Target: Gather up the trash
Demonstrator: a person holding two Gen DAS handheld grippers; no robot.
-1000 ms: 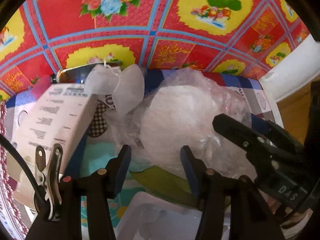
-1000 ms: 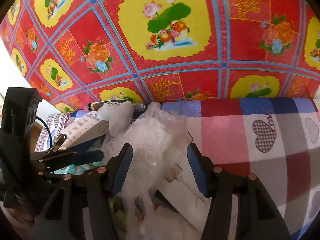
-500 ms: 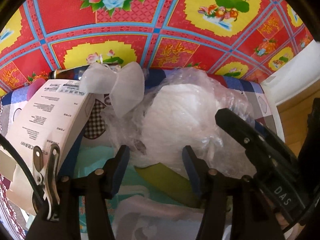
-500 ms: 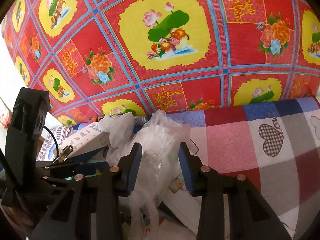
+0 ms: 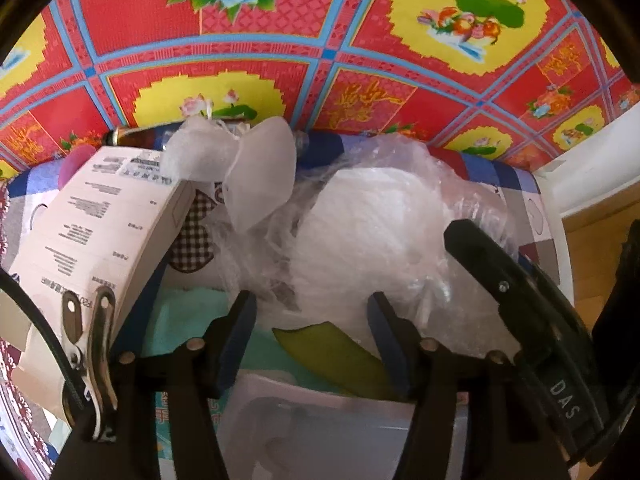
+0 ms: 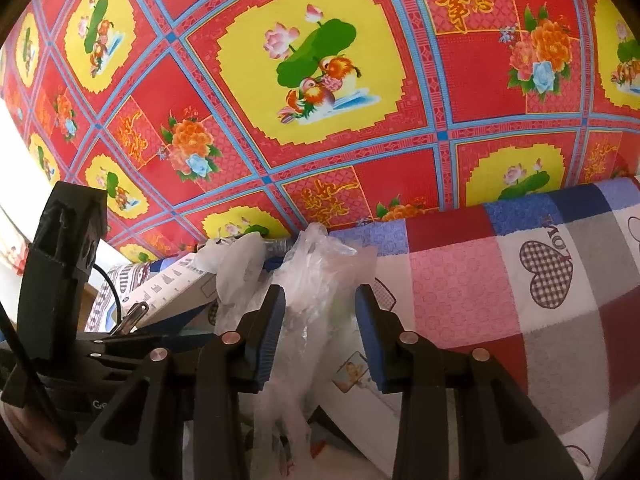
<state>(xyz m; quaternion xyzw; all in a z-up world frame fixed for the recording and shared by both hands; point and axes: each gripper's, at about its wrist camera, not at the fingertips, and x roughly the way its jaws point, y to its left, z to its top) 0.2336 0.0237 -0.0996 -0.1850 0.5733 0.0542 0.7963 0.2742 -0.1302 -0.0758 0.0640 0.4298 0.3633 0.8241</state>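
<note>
Right claw (image 6: 320,320) is sitting half apart around the clear plastic bag (image 6: 320,276), not squeezing yet | bag is pointing to 12 o'clock, lying on the checked cloth (image 6: 520,300) | left claw (image 5: 312,320) is waiting apart, farther off

Trash heap (image 5: 372,240) on checked blanket (image 6: 500,280)

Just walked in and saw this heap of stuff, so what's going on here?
A person is collecting trash with a handheld claw in each hand. The right claw has its fingers on both sides of a crumpled clear plastic bag, closing on it but not visibly clamped. The left claw is open and holds nothing, hovering just short of the same pile, beside a white printed box. The rubbish lies on a checked cloth in front of a red floral backdrop.
</note>
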